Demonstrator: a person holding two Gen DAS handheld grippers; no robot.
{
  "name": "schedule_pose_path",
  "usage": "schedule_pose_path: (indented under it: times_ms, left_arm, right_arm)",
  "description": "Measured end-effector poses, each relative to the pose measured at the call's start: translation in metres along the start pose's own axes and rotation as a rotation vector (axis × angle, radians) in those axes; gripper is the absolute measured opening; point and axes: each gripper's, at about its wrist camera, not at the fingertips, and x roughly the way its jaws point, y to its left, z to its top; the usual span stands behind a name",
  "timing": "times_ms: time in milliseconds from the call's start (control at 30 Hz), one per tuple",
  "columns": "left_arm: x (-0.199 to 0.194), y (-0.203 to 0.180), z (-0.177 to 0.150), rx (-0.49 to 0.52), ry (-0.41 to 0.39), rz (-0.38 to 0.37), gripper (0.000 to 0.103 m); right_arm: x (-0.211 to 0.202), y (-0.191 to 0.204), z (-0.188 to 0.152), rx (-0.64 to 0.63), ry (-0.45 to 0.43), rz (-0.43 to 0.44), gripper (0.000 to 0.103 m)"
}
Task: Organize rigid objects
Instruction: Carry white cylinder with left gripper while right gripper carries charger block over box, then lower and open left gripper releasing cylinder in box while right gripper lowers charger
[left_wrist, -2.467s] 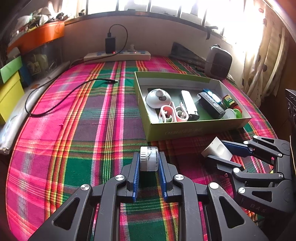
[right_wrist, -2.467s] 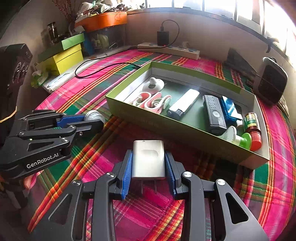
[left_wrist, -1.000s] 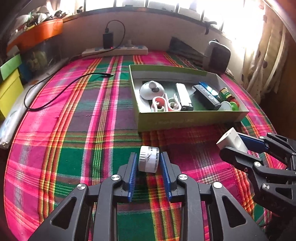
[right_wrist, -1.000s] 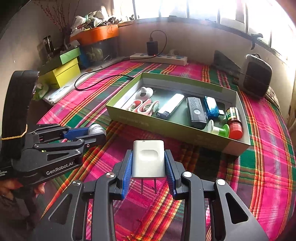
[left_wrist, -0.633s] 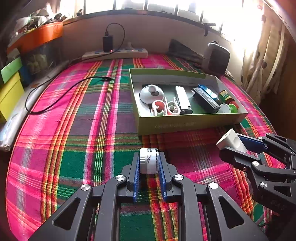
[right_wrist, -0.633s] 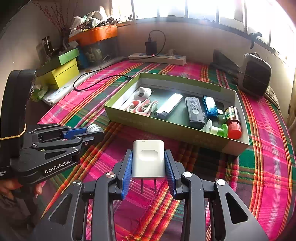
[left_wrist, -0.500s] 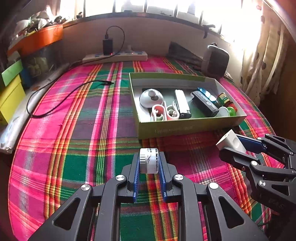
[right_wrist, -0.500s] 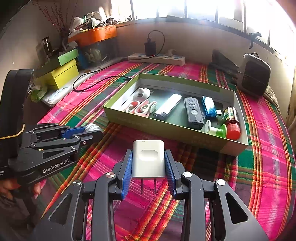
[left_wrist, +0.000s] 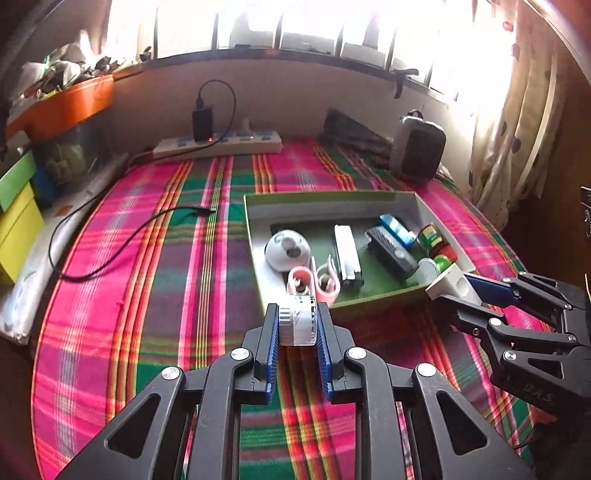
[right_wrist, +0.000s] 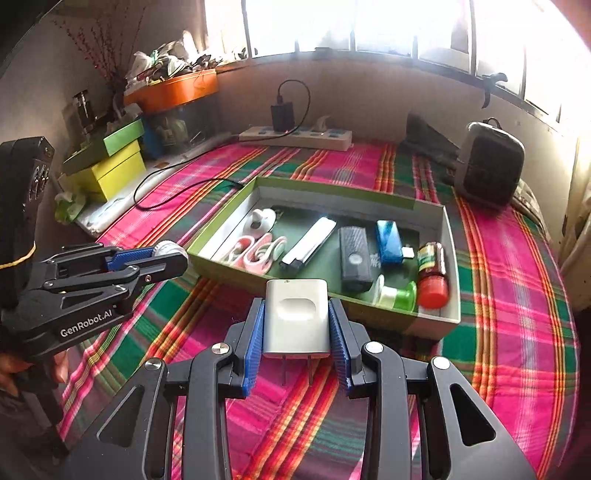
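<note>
Both claws are loaded and up over the plaid cloth (left_wrist: 155, 280). The left claw (left_wrist: 297, 325) is clamped tight on a small white ribbed roll (left_wrist: 297, 325), blue pads pressing both its flat ends — it hangs just short of the near wall of the green box (left_wrist: 369, 304). The right claw (right_wrist: 297, 325) grips a white plug adapter (right_wrist: 297, 317) by its sides, jaws partly apart around its width, the two metal prongs pointing back toward the camera. That adapter sits in the air before the box's near edge too. Inside the box: a white dome piece (left_wrist: 288, 249), pink clips (left_wrist: 314, 282), a white bar (left_wrist: 347, 254), a black remote (right_wrist: 354, 258), a blue item (right_wrist: 388, 236) and a red-capped bottle (right_wrist: 432, 273) — all lying flat in a row. Power strip (right_wrist: 295, 136) at the far wall.
</note>
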Motion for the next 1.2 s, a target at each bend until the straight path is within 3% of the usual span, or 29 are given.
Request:
schedule_pose_path:
  times_ms: [467,900,1200]
  left_arm:
    - [0.019,-0.004,0.042,0.031,-0.015,-0.019,0.018]
    - [0.064,-0.016,0.069,0.068,0.034,-0.04,0.018]
    - [0.092,-0.018,0.077,0.072,0.074,-0.042,0.018]
  right_arm:
    - [0.023,-0.016,0.031,0.033,0.019,-0.014,0.035]
    - [0.062,-0.025,0.036,0.052,0.094,0.021,0.035]
    - [0.07,-0.027,0.041,0.042,0.092,0.024,0.035]
